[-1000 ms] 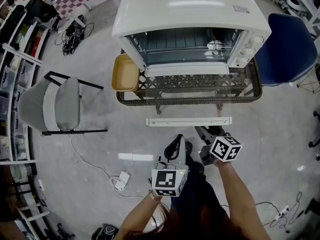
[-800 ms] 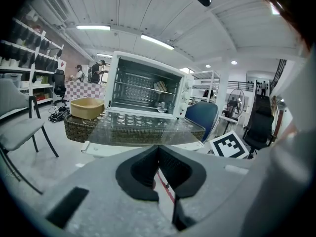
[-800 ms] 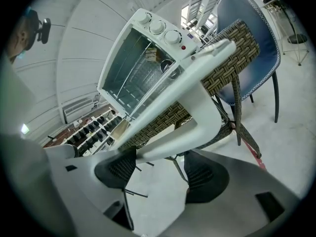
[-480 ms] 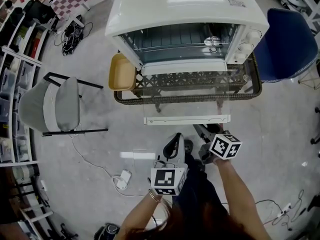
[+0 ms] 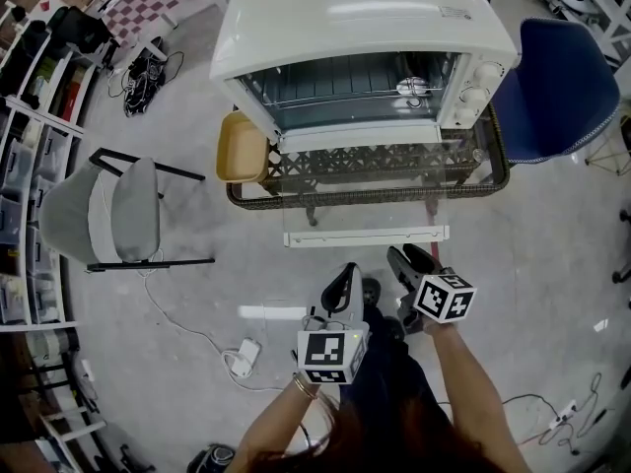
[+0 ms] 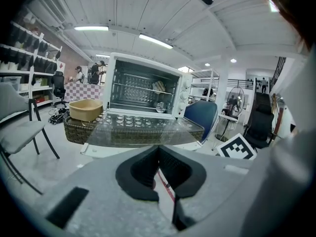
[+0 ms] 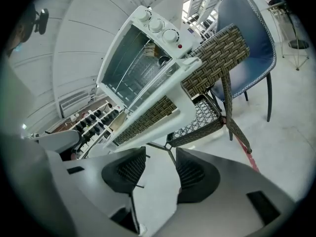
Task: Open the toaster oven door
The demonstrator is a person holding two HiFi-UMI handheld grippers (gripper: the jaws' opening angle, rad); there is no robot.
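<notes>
The white toaster oven [image 5: 365,18] stands on a wicker table [image 5: 296,197] with its glass door [image 5: 365,190] swung down flat and the rack inside showing. The door's white handle [image 5: 365,236] points toward me. My right gripper [image 5: 409,261] hovers just short of the handle, open. Its jaws have just been closing and nothing is between them. The right gripper view looks past the right gripper [image 7: 160,169] up at the handle [image 7: 163,90] and the oven [image 7: 133,58]. My left gripper [image 5: 343,286] is shut and empty, further back from the door [image 6: 143,130].
A tan tub [image 5: 244,146] sits on the table's left end. A blue chair [image 5: 552,77] stands to the right of the oven and a grey chair [image 5: 108,210] to the left. Cables and a white adapter [image 5: 240,355] lie on the floor. Shelves line the left side.
The right gripper's jaws have narrowed, and it has shifted slightly below the door handle. The left gripper has stayed put. The door stays down.
</notes>
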